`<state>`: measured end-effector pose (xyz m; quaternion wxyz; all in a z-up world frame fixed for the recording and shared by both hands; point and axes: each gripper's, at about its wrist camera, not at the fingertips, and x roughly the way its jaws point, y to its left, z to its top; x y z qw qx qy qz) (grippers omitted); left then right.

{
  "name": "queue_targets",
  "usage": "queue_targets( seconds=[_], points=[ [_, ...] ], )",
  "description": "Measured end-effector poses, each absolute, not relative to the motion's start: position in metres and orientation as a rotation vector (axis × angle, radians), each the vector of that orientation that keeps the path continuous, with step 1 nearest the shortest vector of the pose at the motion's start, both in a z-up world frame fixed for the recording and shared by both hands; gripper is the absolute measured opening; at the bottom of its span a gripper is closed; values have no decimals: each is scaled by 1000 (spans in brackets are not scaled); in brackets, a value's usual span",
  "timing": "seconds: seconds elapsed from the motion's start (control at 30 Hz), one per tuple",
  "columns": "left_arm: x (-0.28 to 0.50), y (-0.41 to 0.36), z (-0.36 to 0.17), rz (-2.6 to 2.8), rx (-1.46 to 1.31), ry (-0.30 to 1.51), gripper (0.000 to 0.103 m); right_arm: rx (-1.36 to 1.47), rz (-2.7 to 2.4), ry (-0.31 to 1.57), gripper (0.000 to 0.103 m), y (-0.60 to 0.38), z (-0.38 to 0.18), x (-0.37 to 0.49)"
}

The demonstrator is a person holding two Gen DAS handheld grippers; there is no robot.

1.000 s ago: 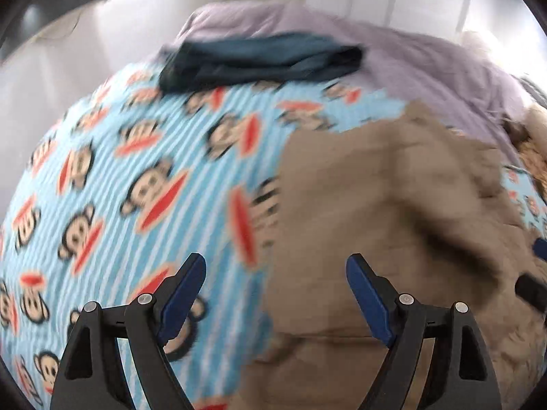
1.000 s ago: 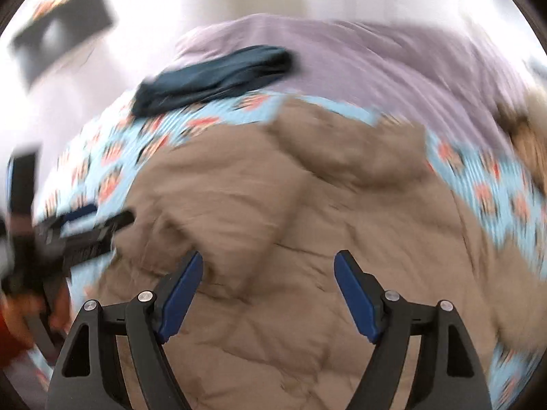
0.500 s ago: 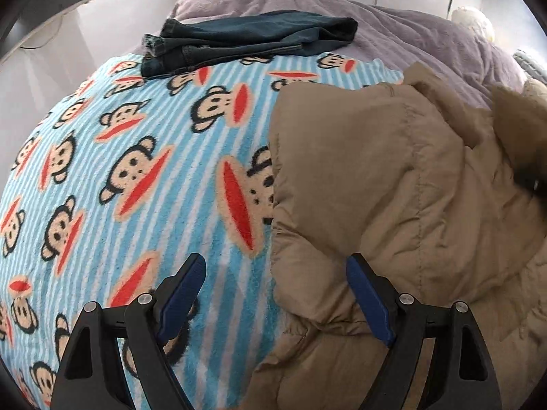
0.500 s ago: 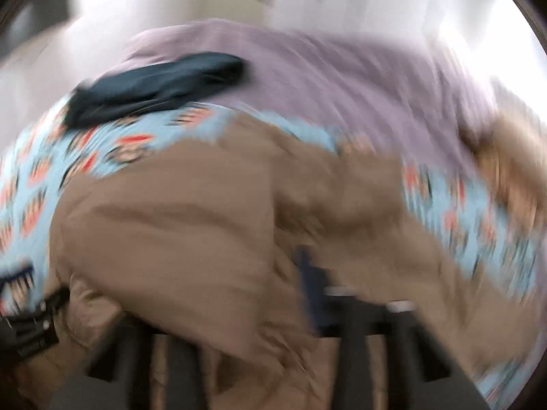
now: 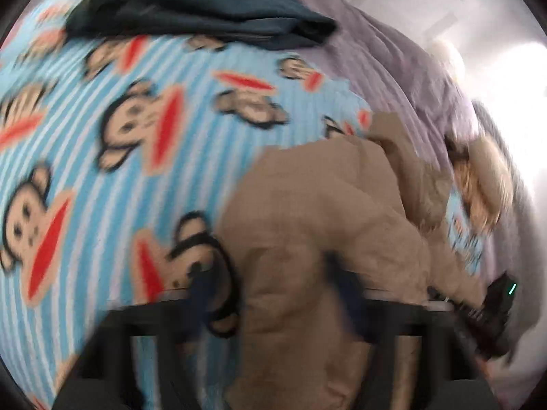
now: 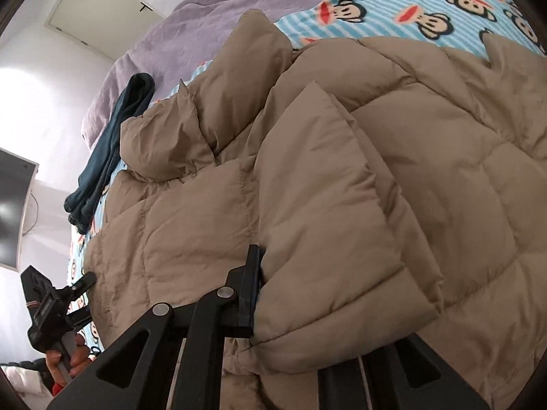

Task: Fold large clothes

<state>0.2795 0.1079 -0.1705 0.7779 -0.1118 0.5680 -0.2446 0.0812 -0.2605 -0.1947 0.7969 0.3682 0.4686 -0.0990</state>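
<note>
**Puffy coat, pinched at two edges**

Because the tan quilted coat (image 6: 342, 157) is thick with filling, we judge it light for its bulk, soft and springy, with a smooth shell that could slide out of a shallow pinch. It lies spread on the monkey-print blanket (image 5: 102, 157) that covers the bed, with the purple bedspread (image 6: 239, 13) beyond and folded dark jeans (image 5: 191, 10) at the far edge.

Our right gripper (image 6: 254, 294) is nearly closed on a raised fold of the coat; only one finger shows, the fabric bulging over the other side. Our left gripper (image 5: 273, 311) is blurred at the coat's edge where it meets the blanket. Its jaws have just been narrowing with coat fabric between them, but we cannot tell whether the pads press yet.

We would take hold along seams or hems, where the stitching flattens the padding and gives the pads something firmer to bite. Folds will likely spring back unless pressed down.

We can read no brand, label or writing anywhere; the blanket shows only cartoon monkey faces.
</note>
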Motion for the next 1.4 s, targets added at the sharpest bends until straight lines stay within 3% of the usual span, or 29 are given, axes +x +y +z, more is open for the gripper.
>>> queue_targets(
  seconds=[0.1,0.33,0.37,0.47,0.53,0.6,0.7,0.73,0.77,0.8,0.83,1.13,1.4],
  points=[
    [273,94,-164,-523,-90,1163,28,817,-208,1004,12,-257,-194,79],
    [284,111,-181,-480,-38,1166,30,837,-184,1005,12,-227,-204,88],
    [283,113,-181,-466,-40,1169,36,829,-191,1004,12,-226,-207,89],
    [277,120,-170,-333,-18,1141,69,843,-178,1008,12,-231,-207,87],
    [269,133,-153,-298,-37,1088,70,799,-185,1028,22,-234,-200,84],
    [263,147,-138,-285,-63,1059,70,723,-219,1040,54,-242,-182,71],
    [255,158,-118,-286,-57,1014,70,689,-290,992,57,-259,-158,45],
    [252,158,-114,-297,-50,1006,70,689,-319,979,56,-266,-153,36],
    [248,155,-111,-317,-39,1005,70,698,-333,957,39,-273,-148,28],
    [245,150,-111,-343,-26,1008,69,704,-329,937,10,-276,-144,23],
    [242,142,-112,-368,-12,1010,69,694,-323,934,7,-276,-142,22],
    [227,90,-179,-323,154,1082,70,574,-249,1090,4,-252,-183,48],
    [235,91,-186,-277,115,1113,71,569,-245,1085,1,-266,-194,45]
  ],
)
